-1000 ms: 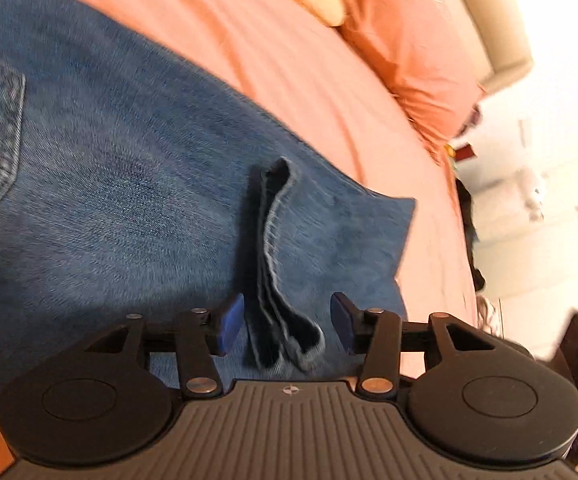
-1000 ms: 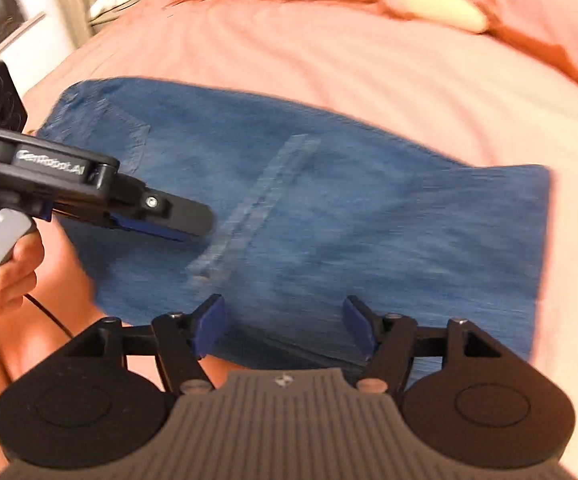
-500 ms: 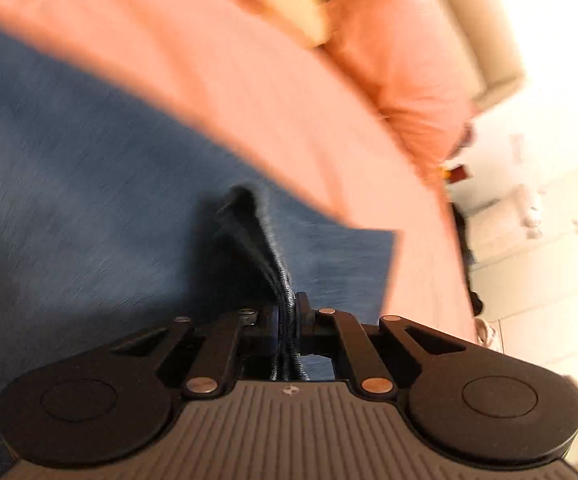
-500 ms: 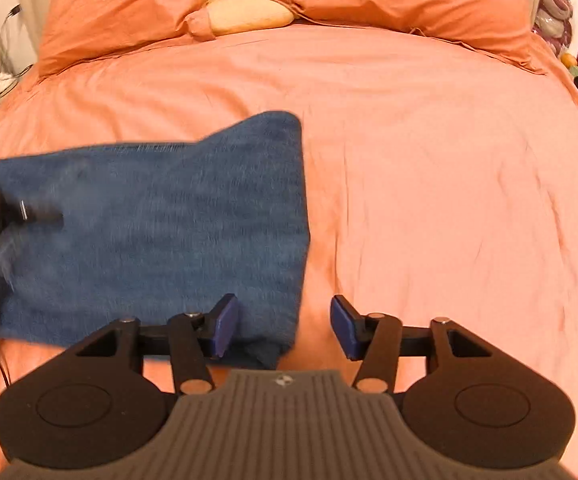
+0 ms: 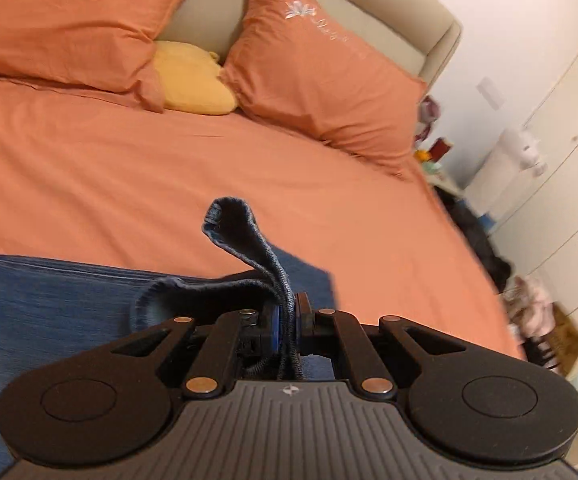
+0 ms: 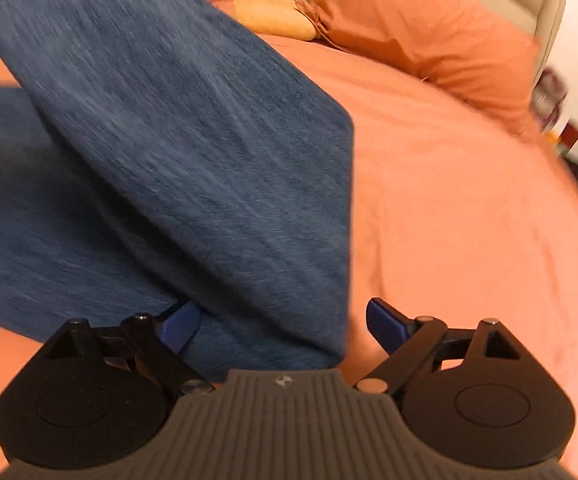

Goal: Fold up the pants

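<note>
Left gripper (image 5: 285,330): clamped tight on a bunched hem edge of the pants (image 5: 49,304), several denim layers pinched together so the whole thickness lifts as one when the end is carried over.
Right gripper (image 6: 279,324): spread wide and holding nothing; its blue pads straddle the lower corner of the cloth, one pad tucked against the denim, the other over bare sheet, which looks like a lineup for a matching pinch.
Pants: dark blue jeans on the bed (image 5: 129,168), partly flat, partly raised; in the right wrist view a broad panel hangs up and across above the layer lying on the sheet, so a fold is under way, not finished.
Hem loop (image 5: 231,216): curls free above the left pinch, showing how little cloth is inside the grip.
Risk: a grip on one corner alone may let the far side sag and crease.
Pillows (image 5: 321,80): well behind, against the headboard, clear of the folding area.
</note>
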{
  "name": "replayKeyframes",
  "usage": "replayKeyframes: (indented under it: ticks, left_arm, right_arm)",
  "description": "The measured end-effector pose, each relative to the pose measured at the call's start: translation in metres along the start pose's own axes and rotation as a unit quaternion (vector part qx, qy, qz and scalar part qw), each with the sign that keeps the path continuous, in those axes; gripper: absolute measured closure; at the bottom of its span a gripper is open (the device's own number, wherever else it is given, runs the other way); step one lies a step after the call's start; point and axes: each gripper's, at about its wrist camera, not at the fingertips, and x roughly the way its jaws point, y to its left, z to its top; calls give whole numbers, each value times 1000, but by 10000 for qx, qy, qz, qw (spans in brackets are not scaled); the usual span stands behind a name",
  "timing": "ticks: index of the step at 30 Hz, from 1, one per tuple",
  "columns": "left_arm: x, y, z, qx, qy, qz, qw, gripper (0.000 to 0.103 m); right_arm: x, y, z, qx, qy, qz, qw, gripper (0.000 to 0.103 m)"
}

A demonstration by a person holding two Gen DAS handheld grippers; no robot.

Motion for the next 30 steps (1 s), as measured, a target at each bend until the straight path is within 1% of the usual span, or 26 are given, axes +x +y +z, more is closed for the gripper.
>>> replayKeyframes:
  ticks: [1, 2, 3, 6, 7, 8, 11, 13, 14, 17, 19, 20, 21, 24, 26, 28, 30]
  left_arm:
    - [5, 6, -1, 22, 27, 123, 9999, 96]
    - [7, 14, -6, 6, 81, 225, 9997, 96]
    - [14, 21, -8, -40, 151, 308, 9994, 96]
    - [33, 48, -24, -163, 383, 583, 9974, 96]
    - [42, 57, -30, -246, 477, 675, 9963, 96]
    - [49, 65, -36, -317, 552, 746, 9952, 96]
    - [69, 86, -54, -452, 741, 850, 9926, 96]
    - [78, 99, -63, -565, 859, 824, 9913, 93]
    - [81, 106, -66, -667, 893, 780, 9907, 87]
    - [74, 119, -64, -938, 897, 447, 9905, 86]
    - [65, 124, -59, -978, 937, 384, 9900, 75]
    - [59, 124, -56, -908, 870, 375, 9914, 67]
    - [52, 124, -52, -825, 796, 388, 9926, 64]
    - [40, 124, -39, -688, 630, 251, 9953, 64]
    - [39, 119, -32, -571, 536, 169, 9968, 64]
    - [45, 113, -25, -462, 462, 77, 9978, 65]
    - [56, 107, -23, -404, 416, 54, 9983, 69]
  right_arm:
    - [-2, -1, -1, -34, -3, 43, 10000, 27]
    - [-6, -5, -2, -46, 22, 136, 9999, 45]
    - [-9, -10, -5, -67, 84, 204, 9997, 56]
    - [-13, -28, -17, -38, 308, 393, 9987, 86]
    - [-12, -33, -21, -32, 393, 461, 9982, 97]
    - [-11, -36, -25, -10, 469, 509, 9976, 103]
    - [-9, -41, -32, 20, 633, 577, 9963, 103]
    - [-3, -45, -38, 47, 732, 464, 9962, 103]
    - [-2, -49, -41, 89, 759, 464, 9960, 103]
    - [-5, -64, -38, 290, 768, 664, 9944, 103]
    - [-4, -73, -30, 293, 741, 654, 9947, 103]
    - [-13, -71, -30, 301, 696, 675, 9948, 103]
    - [-13, -73, -26, 335, 651, 734, 9946, 103]
    - [-13, -76, -9, 485, 547, 876, 9935, 103]
    - [-6, -75, 7, 540, 430, 909, 9935, 103]
    - [3, -74, 29, 589, 307, 941, 9933, 103]
    - [14, -74, 51, 706, 205, 987, 9924, 103]
